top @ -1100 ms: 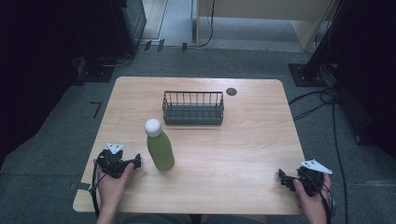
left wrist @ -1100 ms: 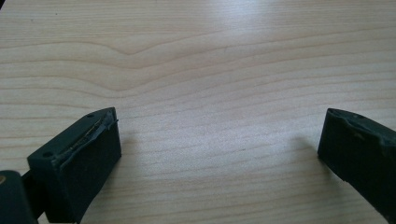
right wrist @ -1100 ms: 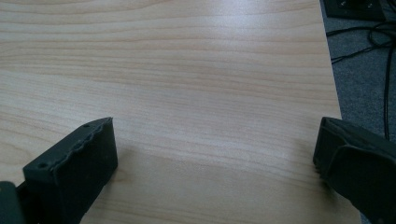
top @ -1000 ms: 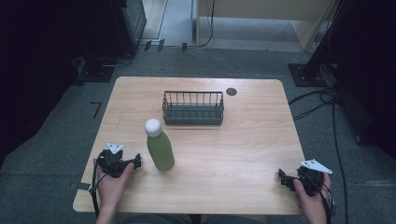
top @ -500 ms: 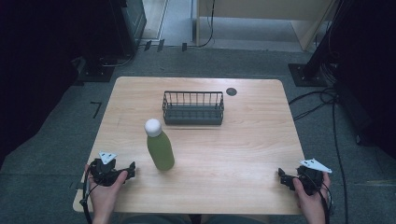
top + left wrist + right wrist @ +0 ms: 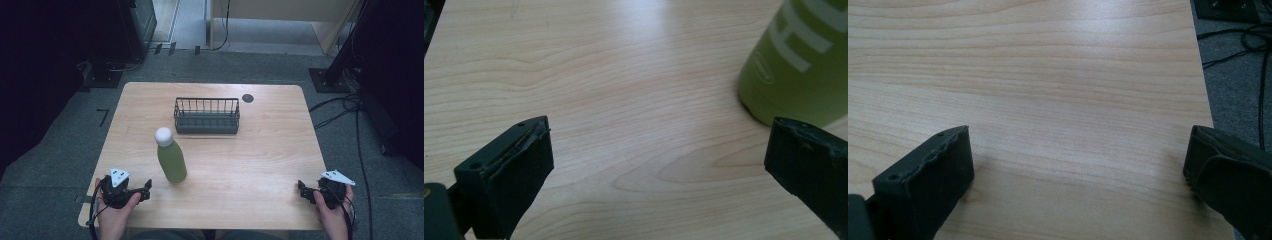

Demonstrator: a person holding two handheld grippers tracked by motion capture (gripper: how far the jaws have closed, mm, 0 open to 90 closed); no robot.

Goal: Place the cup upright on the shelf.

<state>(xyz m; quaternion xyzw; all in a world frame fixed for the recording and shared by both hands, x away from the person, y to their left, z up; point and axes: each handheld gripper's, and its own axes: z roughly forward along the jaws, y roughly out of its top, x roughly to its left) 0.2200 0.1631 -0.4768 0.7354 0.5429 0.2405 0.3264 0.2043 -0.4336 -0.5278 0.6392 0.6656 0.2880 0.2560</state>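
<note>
I'm looking at the wooden table (image 6: 260,165), where the wire basket (image 6: 206,116) is sitting empty near the far edge, and the green bottle (image 6: 171,159) is standing upright in front of it, apart. I'm judging the work barely begun: the bottle isn't gripped. My left gripper (image 6: 142,188) is resting beside the bottle, jaws spread wide around nothing; my right gripper (image 6: 304,190) is waiting well apart, equally wide

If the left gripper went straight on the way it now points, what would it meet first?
Probably the green bottle: it stands just ahead, in line with one jaw of the open left gripper. Between the jaws lies bare table, so it might only graze the bottle.
</note>
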